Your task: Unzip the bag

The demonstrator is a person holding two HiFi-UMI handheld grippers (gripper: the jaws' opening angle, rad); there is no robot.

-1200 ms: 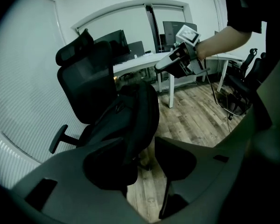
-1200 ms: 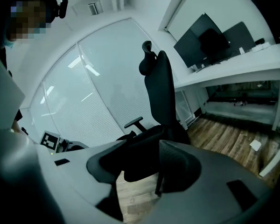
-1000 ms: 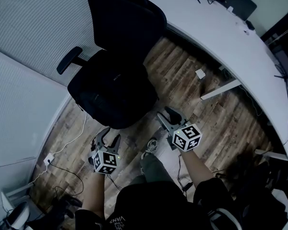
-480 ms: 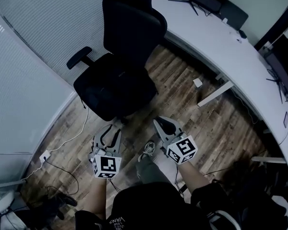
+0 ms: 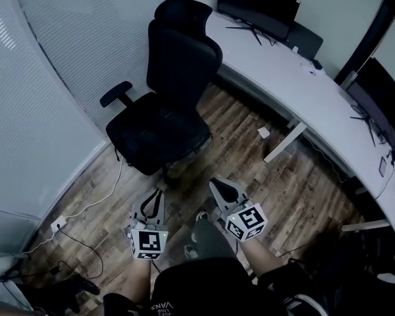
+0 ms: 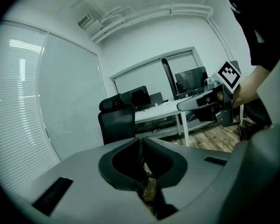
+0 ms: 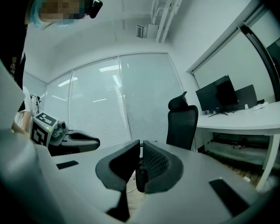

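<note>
Wood-plank floor (image 5: pixel 303 176) of an office lies below us. We cannot place the bag in any view. The only candidate is a dark heap (image 5: pixel 355 255) at the head view's lower right, too dim to name. The left gripper (image 5: pixel 157 191) and right gripper (image 5: pixel 213 182) are held side by side and apart above the floor, tips pointing away from us toward a black office chair (image 5: pixel 164 124). Each gripper's own view shows its jaws brought together on nothing, and both pairs have just been closing. The chair stands between us and a long white desk (image 5: pixel 296 78) that curves along the far wall and carries dark monitors (image 5: pixel 257 5). Only the head view shows the floor clutter: a white cable (image 5: pixel 99 199) running to a wall socket (image 5: pixel 56 224), a small white box (image 5: pixel 263 132) near a desk leg (image 5: pixel 283 143), and our own shoe (image 5: pixel 201 216) between the grippers. Our dark torso blocks that view's bottom edge. The left gripper view adds the right gripper with its marker cube (image 6: pixel 229 73) and the forearm behind it, in front of the desk. The right gripper view adds the left gripper in profile at left and the blind-covered glass wall (image 7: pixel 102 101) behind it, with ceiling pipes (image 7: pixel 165 3) overhead.
</note>
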